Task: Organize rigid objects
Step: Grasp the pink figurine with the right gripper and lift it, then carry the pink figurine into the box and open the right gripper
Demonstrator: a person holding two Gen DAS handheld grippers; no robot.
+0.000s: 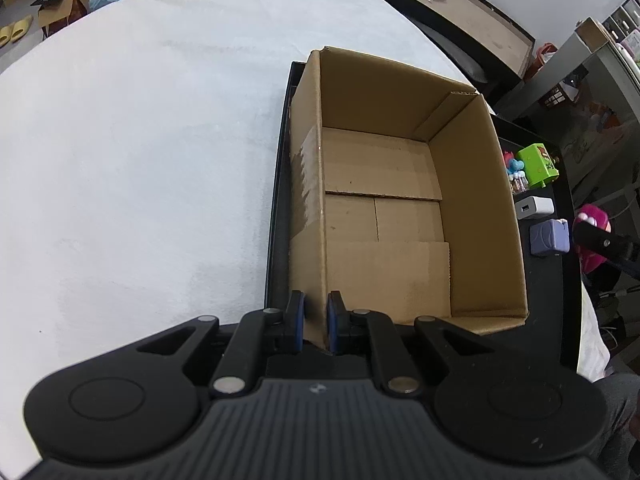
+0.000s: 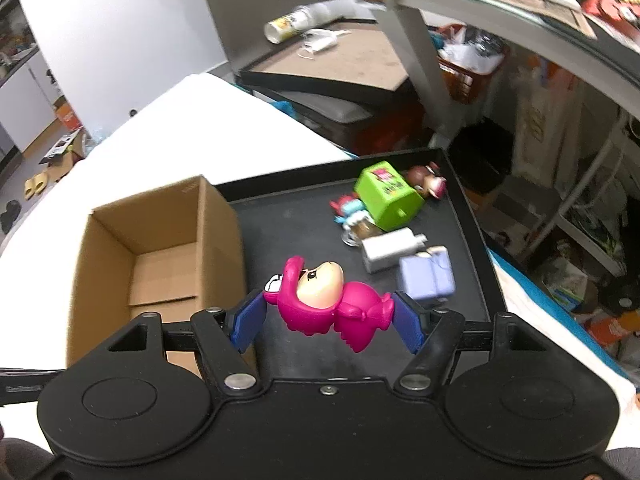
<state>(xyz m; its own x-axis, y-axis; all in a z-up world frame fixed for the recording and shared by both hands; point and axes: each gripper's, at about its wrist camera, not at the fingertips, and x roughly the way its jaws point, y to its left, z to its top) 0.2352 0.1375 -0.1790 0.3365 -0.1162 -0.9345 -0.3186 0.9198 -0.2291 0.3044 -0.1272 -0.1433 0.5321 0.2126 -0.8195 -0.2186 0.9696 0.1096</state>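
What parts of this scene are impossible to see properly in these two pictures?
- Left wrist view: pink figure mostly hidden by right claw's arm.
- Right wrist view: cardboard box near end hidden by the claw body.
- Right wrist view: small toys behind green block blurred, partly covered.

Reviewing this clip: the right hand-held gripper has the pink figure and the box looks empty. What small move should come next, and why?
Probably carry the pink figure sideways over the open cardboard box. The right hand-held gripper grips it above the black tray, the box floor is bare, and the left hand-held gripper pinches the box wall, steadying it.
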